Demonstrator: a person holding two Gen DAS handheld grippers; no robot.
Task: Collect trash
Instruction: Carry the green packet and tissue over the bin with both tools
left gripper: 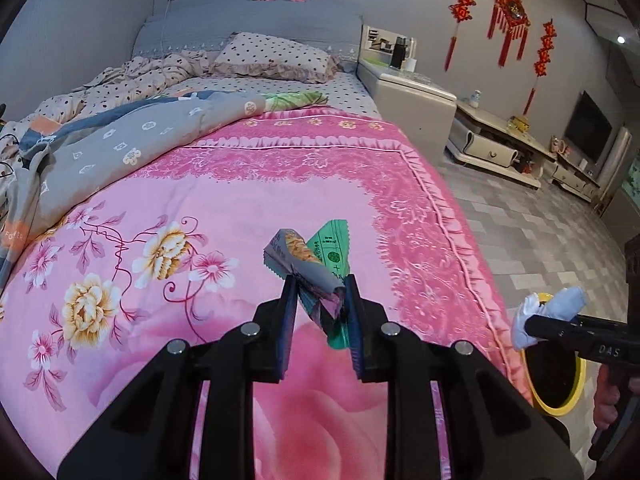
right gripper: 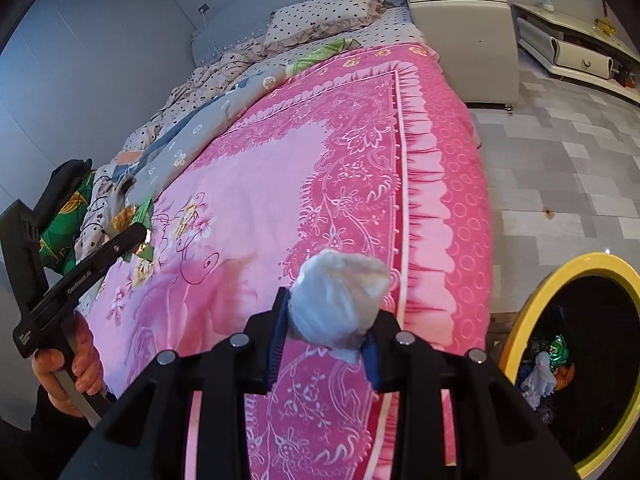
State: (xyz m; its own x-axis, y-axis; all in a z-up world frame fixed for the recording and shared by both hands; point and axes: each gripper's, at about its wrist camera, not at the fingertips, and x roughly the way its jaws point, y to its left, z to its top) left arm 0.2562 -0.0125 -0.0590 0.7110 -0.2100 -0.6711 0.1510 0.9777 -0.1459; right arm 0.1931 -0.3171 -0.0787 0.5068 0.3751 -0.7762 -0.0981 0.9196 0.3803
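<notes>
My left gripper (left gripper: 320,284) is shut on a crumpled snack wrapper (left gripper: 308,260), grey and green, lifted above the pink bedspread (left gripper: 224,200). My right gripper (right gripper: 326,320) is shut on a white crumpled tissue ball (right gripper: 340,300), also held above the bedspread (right gripper: 280,184) near its right edge. In the left wrist view the right gripper (left gripper: 532,326) shows at the far right with the tissue (left gripper: 552,312), over a yellow-rimmed bin (left gripper: 560,404). That bin (right gripper: 528,312) stands on the floor beside the bed, with trash inside it (right gripper: 544,372). The left gripper (right gripper: 138,236) appears at the left of the right wrist view.
A rumpled grey and polka-dot quilt (left gripper: 120,136) and a pillow (left gripper: 276,56) lie at the head of the bed. A white bedside cabinet (left gripper: 408,92) and low TV stand (left gripper: 500,144) line the wall across the tiled floor (left gripper: 532,232). A hand (right gripper: 76,364) grips the left tool.
</notes>
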